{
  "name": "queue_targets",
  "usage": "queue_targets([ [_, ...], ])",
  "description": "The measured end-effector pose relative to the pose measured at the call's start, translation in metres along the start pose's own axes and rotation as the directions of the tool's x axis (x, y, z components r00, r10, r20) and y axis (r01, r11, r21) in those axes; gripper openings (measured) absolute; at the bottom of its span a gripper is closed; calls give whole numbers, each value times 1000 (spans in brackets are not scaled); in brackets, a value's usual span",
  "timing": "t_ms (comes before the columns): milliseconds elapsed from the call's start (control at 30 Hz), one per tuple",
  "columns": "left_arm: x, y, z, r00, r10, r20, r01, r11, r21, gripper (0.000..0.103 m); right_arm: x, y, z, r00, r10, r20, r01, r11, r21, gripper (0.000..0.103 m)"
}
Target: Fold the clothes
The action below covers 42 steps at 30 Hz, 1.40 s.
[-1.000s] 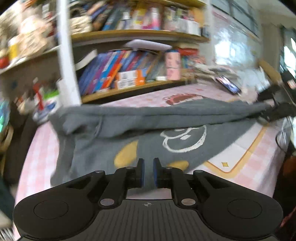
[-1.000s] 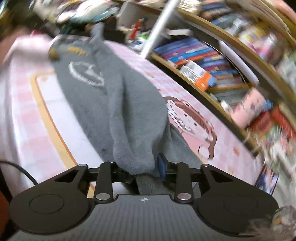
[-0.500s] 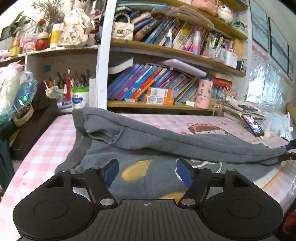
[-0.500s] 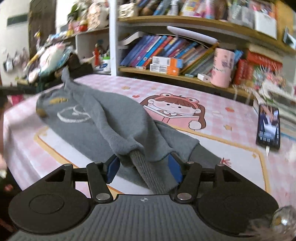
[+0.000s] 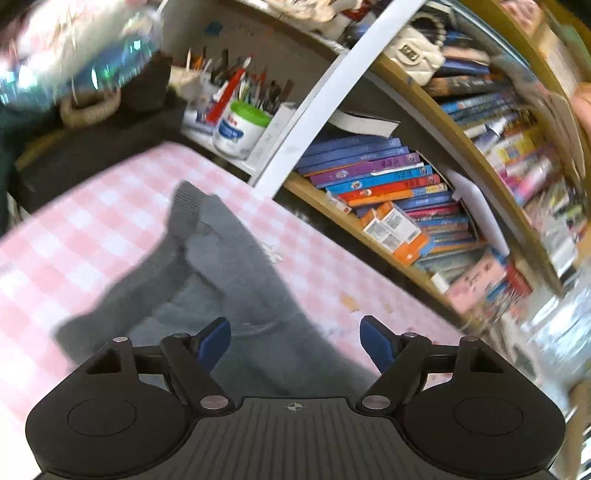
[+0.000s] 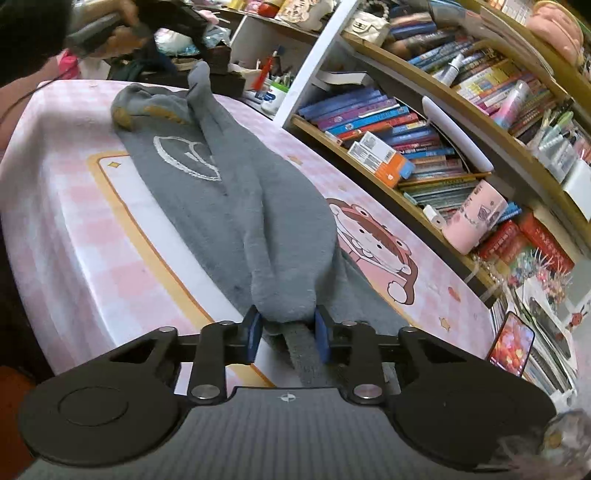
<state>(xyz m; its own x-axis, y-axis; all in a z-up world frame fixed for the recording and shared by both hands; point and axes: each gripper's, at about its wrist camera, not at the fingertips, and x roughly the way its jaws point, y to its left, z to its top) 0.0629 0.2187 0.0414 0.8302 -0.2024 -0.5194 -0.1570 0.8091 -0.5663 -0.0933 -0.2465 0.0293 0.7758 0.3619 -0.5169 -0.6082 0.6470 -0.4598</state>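
Observation:
A grey sweater [image 6: 207,192] with a white outline drawing and yellow patches lies stretched across the pink checked tablecloth [image 6: 66,206]. One sleeve is folded lengthwise along its top. My right gripper [image 6: 287,332] is shut on the near end of that sleeve, with the ribbed cuff [image 6: 303,354] hanging between the blue pads. In the left wrist view the other end of the sweater [image 5: 236,266] lies below my left gripper [image 5: 295,341], which is open wide above it and holds nothing. A ribbed cuff [image 5: 186,197] points toward the far table edge.
Bookshelves [image 6: 388,147] crammed with books run along the far side of the table. A pen tub [image 5: 240,125] stands at the left end, a pink cup [image 6: 476,218] on the lower shelf, and a phone [image 6: 511,343] at the right. A person's hand [image 6: 110,29] shows top left.
My left gripper opened from shut, then swung to the sweater's left end. My right gripper opened half a second ago and has shut again on the sleeve end.

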Motion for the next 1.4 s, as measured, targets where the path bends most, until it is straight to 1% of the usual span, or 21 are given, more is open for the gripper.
queue_targets([
  [67,16,-1,0,999,39,-15,-40,999,-26,79,1,-2,1,1000,-14,8,14,1000,-27,18],
  [133,29,3,-2,996,79,-29,-81,995,-61,71,2,-5,1,999,-27,17,28,998,-53,17],
  [167,34,4,-2,996,86,-25,-87,994,-67,63,3,-6,1,999,-34,22,35,997,-67,16],
  [200,37,6,-1,996,89,-22,-90,994,-62,39,3,-7,2,999,-40,26,42,996,-80,16],
  [233,39,7,0,997,79,-21,-81,995,-58,23,4,-8,2,998,-47,31,50,994,-93,15],
  [267,40,9,2,998,61,-20,-62,996,-58,15,4,-9,2,998,-53,36,57,993,-106,14],
  [333,27,7,7,1000,2,24,-1,999,-45,10,8,-16,9,984,-164,74,174,972,-157,14],
  [400,1,-1,10,990,-97,102,99,995,-13,8,8,-25,18,936,-319,149,342,924,-170,14],
  [433,-16,-3,9,979,-158,132,159,987,2,8,5,-28,21,909,-375,183,404,901,-160,14],
  [500,-53,1,1,943,-281,177,278,960,44,9,-5,-32,20,875,-426,228,460,879,-123,14],
  [533,-69,5,-5,928,-324,185,316,946,69,9,-9,-33,18,872,-430,232,463,880,-110,14],
  [567,-80,11,-14,925,-339,174,328,941,87,9,-11,-33,12,898,-391,201,417,903,-107,14],
  [633,-86,28,-37,951,-292,99,284,955,84,10,-5,-28,-8,957,-273,95,283,953,-110,14],
  [700,-79,49,-63,983,-184,7,183,981,62,10,4,-20,-28,983,-185,-1,183,976,-119,15],
  [800,-73,77,-88,991,-131,-35,131,991,-11,13,7,-12,-44,989,-126,-75,118,988,-99,26],
  [867,-73,87,-95,989,-150,-15,148,987,-62,15,2,-17,-42,991,-101,-89,97,994,-47,45],
  [1067,-75,84,-91,987,-161,24,162,985,-58,34,-12,-40,-44,989,-16,-145,42,983,177,55],
  [1133,-74,84,-89,986,-165,34,167,984,-65,34,-18,-51,-50,989,18,-149,30,948,315,55],
  [1200,-74,89,-90,989,-143,49,147,986,-83,34,-25,-63,-57,989,79,-122,-9,871,491,59],
  [1300,-74,93,-91,989,-130,73,138,984,-115,34,-24,-82,-65,985,165,-44,-82,686,723,61],
  [1400,-74,95,-90,989,-121,89,132,983,-129,34,-13,-97,-71,973,229,44,-148,461,875,63],
])
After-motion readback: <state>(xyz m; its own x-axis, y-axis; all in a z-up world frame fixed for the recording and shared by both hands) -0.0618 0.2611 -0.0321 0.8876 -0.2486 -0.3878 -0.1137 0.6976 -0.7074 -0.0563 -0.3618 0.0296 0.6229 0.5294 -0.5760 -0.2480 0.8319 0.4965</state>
